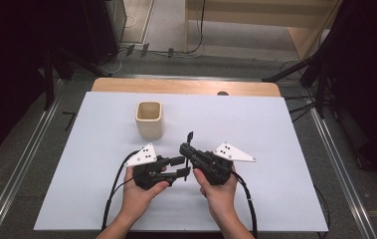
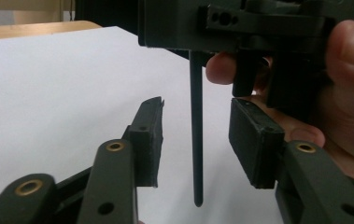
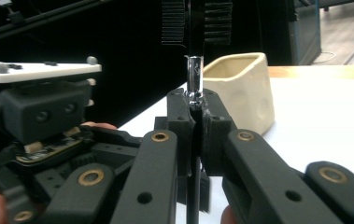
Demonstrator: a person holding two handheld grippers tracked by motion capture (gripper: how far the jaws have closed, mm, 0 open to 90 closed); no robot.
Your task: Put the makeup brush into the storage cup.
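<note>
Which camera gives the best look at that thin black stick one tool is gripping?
The left gripper view: the stick hangs in full length against the white table, between that tool's open pads. The right gripper view shows its shiny metal collar pinched in the right tool. The high view shows a small dark sliver.

A white sheet covers the tabletop (image 1: pixel 91 164) apart from a bare wooden strip along its far edge, and a cream, open-topped cup (image 1: pixel 149 119) stands on it.
</note>
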